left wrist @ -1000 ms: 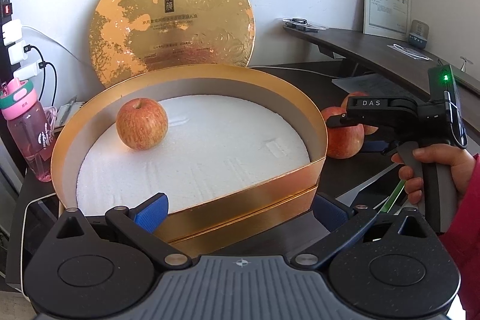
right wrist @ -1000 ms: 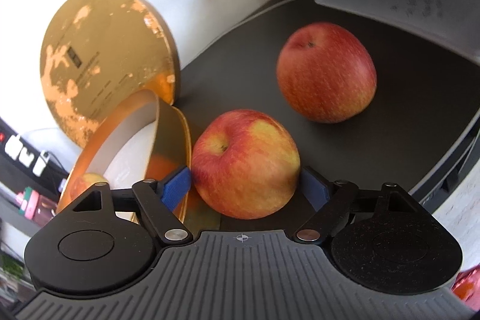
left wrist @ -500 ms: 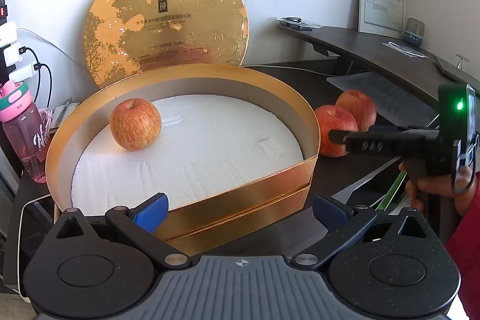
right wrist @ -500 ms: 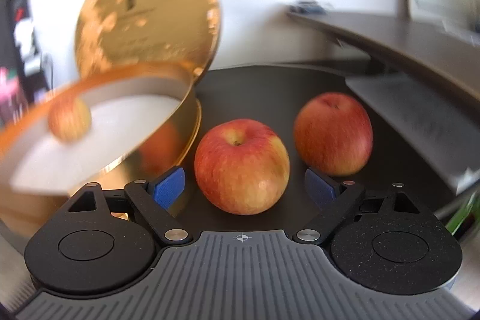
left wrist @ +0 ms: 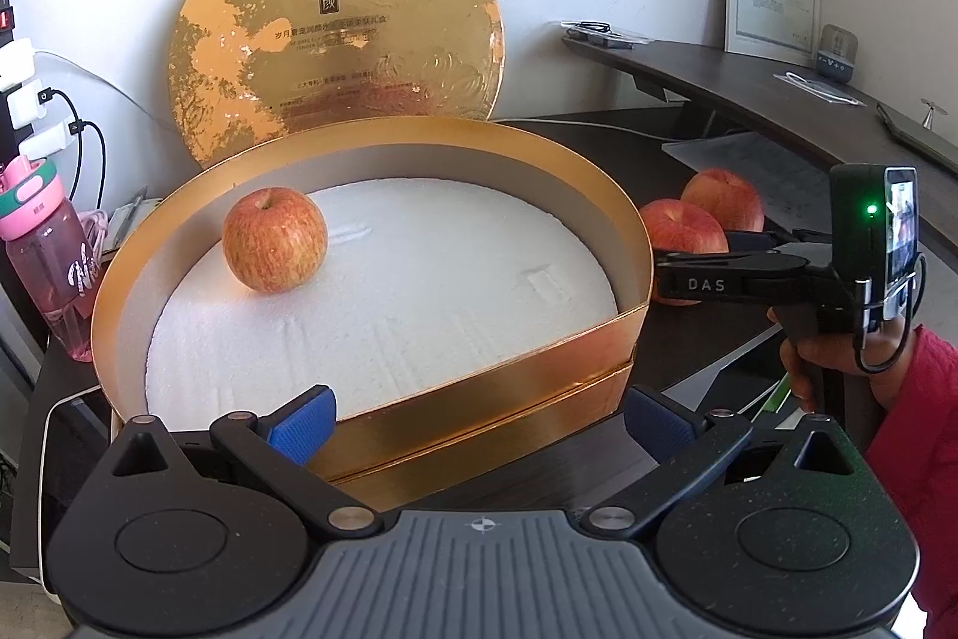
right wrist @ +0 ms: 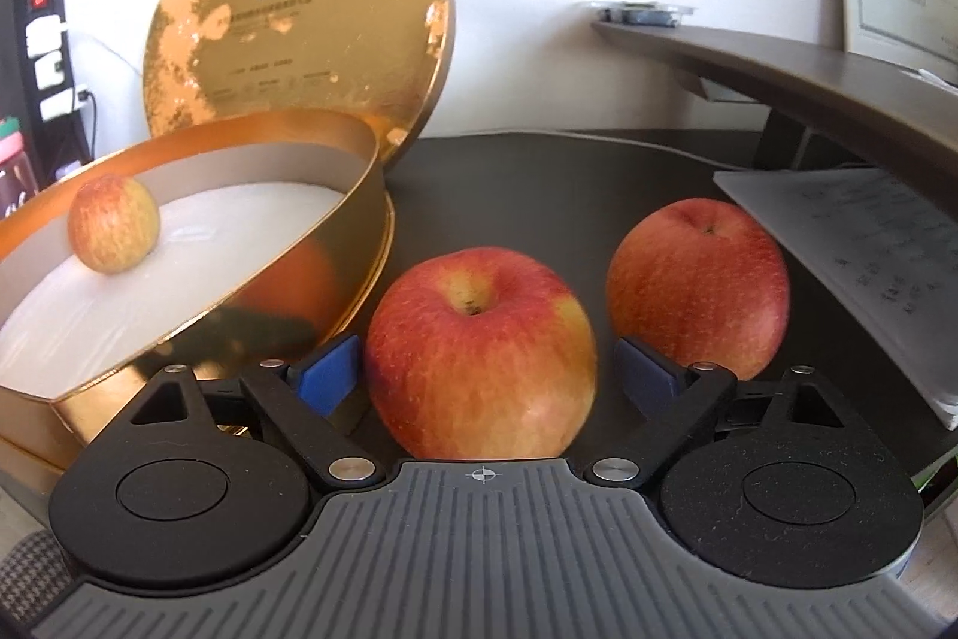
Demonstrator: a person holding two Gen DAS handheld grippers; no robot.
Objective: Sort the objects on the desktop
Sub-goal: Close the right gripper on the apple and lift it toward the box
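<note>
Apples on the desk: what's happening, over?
Right gripper open, jaws straddling near apple. Left gripper open, idle. One apple boxed. Second apple close beside.

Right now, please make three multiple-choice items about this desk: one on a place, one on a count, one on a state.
1. Where is the nearest apple?
A. between the right gripper fingers
B. in the gold box
C. on the paper

2. How many apples lie in the gold box?
A. three
B. one
C. none

3. The left gripper is:
A. shut on an apple
B. shut on the lid
C. open

Key: 1 A, blue fingers flank it on the dark desk; 2 B, a single apple sits on white foam; 3 C, its fingers are spread, holding nothing.
</note>
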